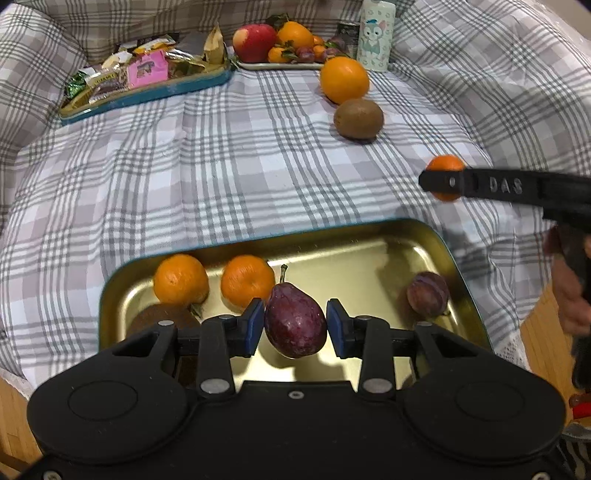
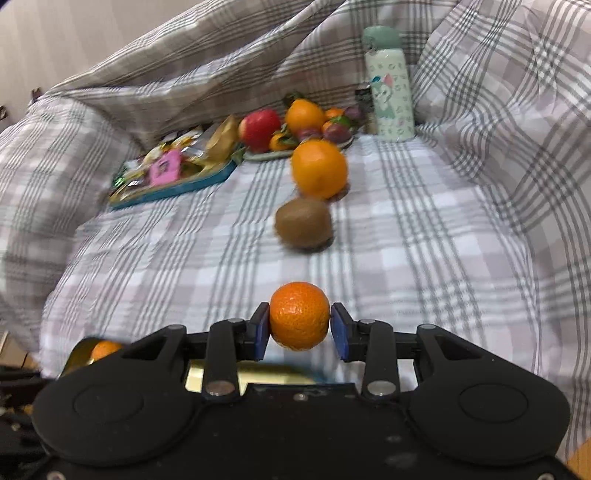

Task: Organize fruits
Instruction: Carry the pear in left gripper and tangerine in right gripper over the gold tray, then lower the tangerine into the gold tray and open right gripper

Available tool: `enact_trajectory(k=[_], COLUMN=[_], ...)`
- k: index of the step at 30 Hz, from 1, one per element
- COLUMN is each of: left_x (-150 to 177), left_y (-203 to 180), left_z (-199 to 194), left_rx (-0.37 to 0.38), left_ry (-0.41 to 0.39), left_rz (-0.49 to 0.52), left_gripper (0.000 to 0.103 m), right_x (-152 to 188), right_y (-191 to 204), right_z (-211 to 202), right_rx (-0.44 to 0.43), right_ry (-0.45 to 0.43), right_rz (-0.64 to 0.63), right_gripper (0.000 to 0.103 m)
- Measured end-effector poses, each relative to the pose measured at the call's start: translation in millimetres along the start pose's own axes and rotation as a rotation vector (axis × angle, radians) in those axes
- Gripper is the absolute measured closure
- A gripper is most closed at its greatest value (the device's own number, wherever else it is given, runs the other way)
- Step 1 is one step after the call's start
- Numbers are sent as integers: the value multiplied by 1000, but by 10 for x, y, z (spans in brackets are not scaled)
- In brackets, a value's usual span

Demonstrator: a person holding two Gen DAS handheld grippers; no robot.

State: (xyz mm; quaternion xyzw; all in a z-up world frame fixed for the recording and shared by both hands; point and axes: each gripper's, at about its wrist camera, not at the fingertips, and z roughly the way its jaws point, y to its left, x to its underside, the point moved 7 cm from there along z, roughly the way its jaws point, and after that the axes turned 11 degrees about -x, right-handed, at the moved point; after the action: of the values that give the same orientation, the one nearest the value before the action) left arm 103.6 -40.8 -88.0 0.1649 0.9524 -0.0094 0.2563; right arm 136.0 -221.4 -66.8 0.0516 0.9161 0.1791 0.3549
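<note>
My left gripper [image 1: 295, 326] is shut on a dark purple plum [image 1: 294, 325] and holds it over the gold tray [image 1: 354, 236]. The tray holds two mandarins [image 1: 181, 278] [image 1: 247, 280], a kiwi [image 1: 162, 319] and a second plum [image 1: 427, 293]. My right gripper [image 2: 300, 328] is shut on a small mandarin [image 2: 299, 320] above the checked cloth; it also shows in the left wrist view [image 1: 445, 177], right of the tray. A large orange [image 1: 344, 79] [image 2: 319, 168] and a kiwi [image 1: 358, 119] [image 2: 303, 222] lie on the cloth beyond.
At the back, a blue tray of snack packets [image 1: 144, 74] stands left, a plate of mixed fruit [image 1: 280, 42] in the middle and a mint bottle [image 1: 376, 35] right. Checked pillows ring the cloth. Bamboo mat edge [image 1: 543, 332] lies at the right.
</note>
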Motion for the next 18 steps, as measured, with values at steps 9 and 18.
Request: enact_trajectory(k=[9, 18], left_x=[219, 424], left_y=[-122, -240], left_z=[-3, -4], left_rx=[0, 17], left_ry=[32, 72], left_rz=[42, 60], left_gripper=[58, 58], right_x=[564, 907], right_y=[234, 313], right_z=[-191, -269], right_rx=[-39, -38], right_ry=[119, 209], right_rz=[-1, -6], right_gripper=[66, 66])
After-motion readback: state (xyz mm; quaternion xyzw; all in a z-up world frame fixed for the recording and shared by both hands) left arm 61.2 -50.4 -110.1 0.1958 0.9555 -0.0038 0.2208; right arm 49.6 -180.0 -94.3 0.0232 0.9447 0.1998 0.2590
